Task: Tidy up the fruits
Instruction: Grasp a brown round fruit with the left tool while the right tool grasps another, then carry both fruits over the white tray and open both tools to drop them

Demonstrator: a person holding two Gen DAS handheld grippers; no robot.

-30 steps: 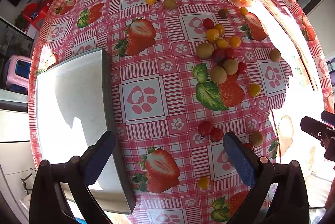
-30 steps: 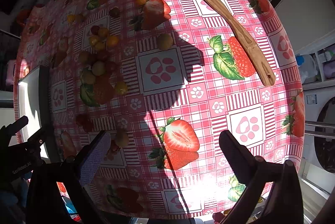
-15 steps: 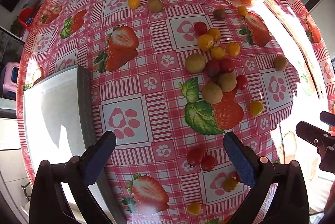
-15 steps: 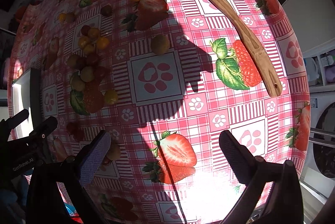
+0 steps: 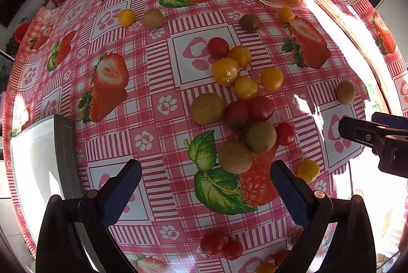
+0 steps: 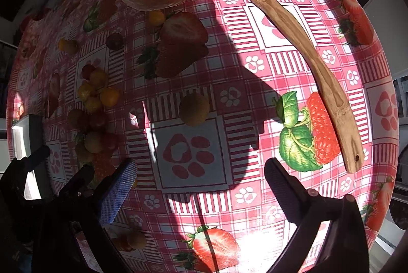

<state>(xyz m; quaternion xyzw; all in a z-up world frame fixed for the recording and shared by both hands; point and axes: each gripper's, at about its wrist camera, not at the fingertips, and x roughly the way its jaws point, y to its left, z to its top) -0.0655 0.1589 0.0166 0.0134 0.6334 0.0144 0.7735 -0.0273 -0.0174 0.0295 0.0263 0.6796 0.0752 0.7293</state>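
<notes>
Both grippers hover above the desk (image 5: 153,84) with jaws spread wide and empty, the left gripper (image 5: 204,186) nearer the tray side and the right gripper (image 6: 199,186) just beside it.

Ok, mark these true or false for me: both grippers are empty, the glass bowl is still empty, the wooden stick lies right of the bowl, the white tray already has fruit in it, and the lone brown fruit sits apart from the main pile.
1. Both the left gripper and the right gripper are open and hold nothing. True.
2. The glass bowl is empty. False: it holds several orange and yellow fruits.
3. The wooden stick lies right of the bowl in the right wrist view. True.
4. The white tray has fruit in it. False: no fruit shows in its visible part.
5. The lone brown fruit sits apart from the main pile. True.
</notes>
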